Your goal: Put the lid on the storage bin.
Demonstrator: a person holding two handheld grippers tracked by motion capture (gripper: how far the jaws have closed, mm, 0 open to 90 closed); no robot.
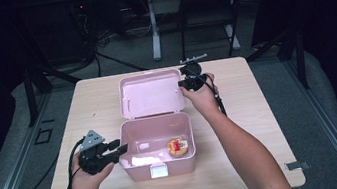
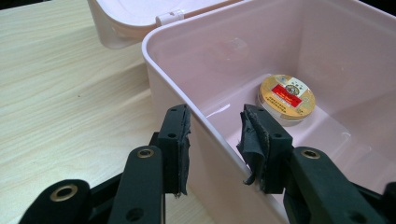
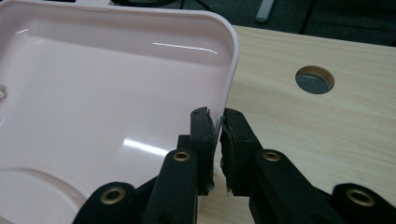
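Observation:
A pink plastic box [image 1: 129, 130] stands open near the table's front, its lid [image 1: 149, 95] laid back flat behind it. A round gold tin with a red label [image 1: 178, 146] [image 2: 286, 97] lies on the box floor at the right. My left gripper [image 1: 120, 149] [image 2: 212, 140] is open and straddles the box's left wall [image 2: 187, 84], one jaw outside and one inside, with gaps showing beside the wall. My right gripper [image 1: 183, 85] [image 3: 218, 135] is shut on the right rim of the lid [image 3: 231, 70].
A white flat item [image 1: 141, 160] lies in the box's front left, and a white latch [image 1: 158, 171] sits on its front wall. The wooden table [image 1: 246, 153] has a round hole [image 3: 314, 79] beyond the lid. Desk legs and cables stand behind the table.

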